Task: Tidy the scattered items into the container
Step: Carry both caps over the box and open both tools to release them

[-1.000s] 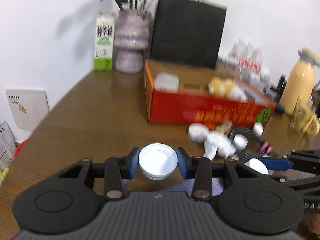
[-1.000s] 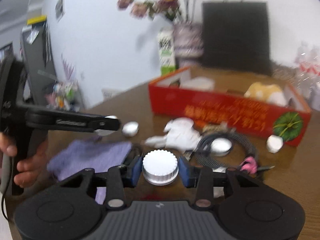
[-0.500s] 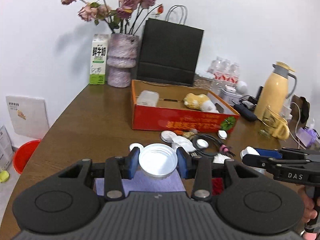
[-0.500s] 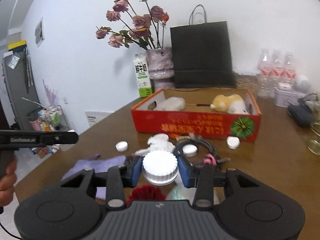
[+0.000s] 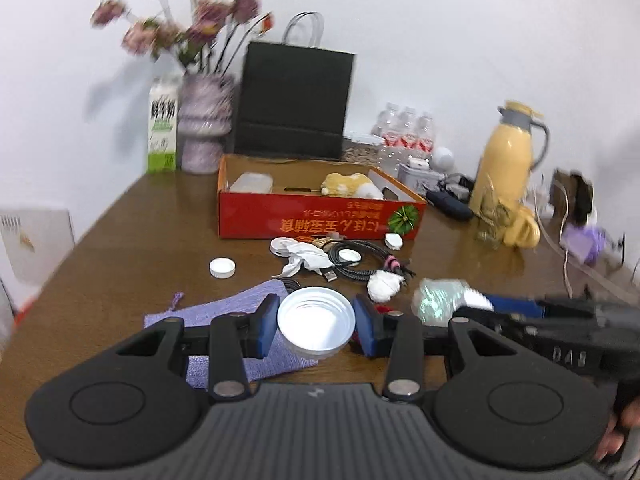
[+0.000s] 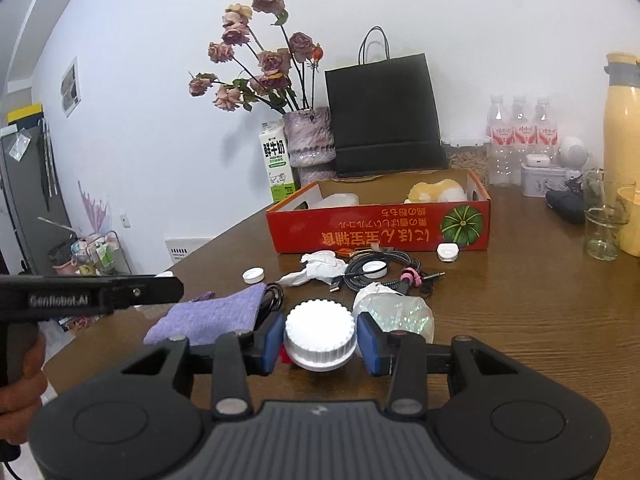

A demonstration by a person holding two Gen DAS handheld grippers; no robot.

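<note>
A: Left gripper (image 5: pixel 316 326): blue pads pinch a white lid (image 5: pixel 316 322), hollow side up. The lid is off the table, held over the near edge of a purple cloth (image 5: pixel 236 320).

B: Right gripper (image 6: pixel 320 340): pads clamp a white ribbed cap (image 6: pixel 320 334), closed top up, also held clear of the wood. A crinkled clear wrapper (image 6: pixel 400 312) lies just behind its right pad.

A: Landmark: the red cardboard box (image 5: pixel 320 216). Both held caps are well in front of its printed long wall, on the near side of the table (image 5: pixel 120 248).

B: Loose things in front of that wall: a coiled black cable (image 6: pixel 380 268) with a small white cap inside the coil; a crumpled white tissue (image 6: pixel 320 266) to the coil's left; a white bottle cap (image 6: pixel 253 275) further left, lying alone. A small white case (image 6: pixel 448 251) rests just in front of the box's right corner.

A: Inside the box: a clear plastic container (image 5: pixel 252 182) at the left end, a yellow plush toy (image 5: pixel 352 184) toward the right.

B: Behind the box: a black paper bag (image 6: pixel 384 120), a vase of dried roses (image 6: pixel 310 140), a milk carton (image 6: pixel 276 164). To the box's right, a yellow thermos (image 5: pixel 506 164).

A: The right gripper shows at the right edge of the left view; a hand (image 6: pixel 20 376) grips the left tool's handle in the right view.
</note>
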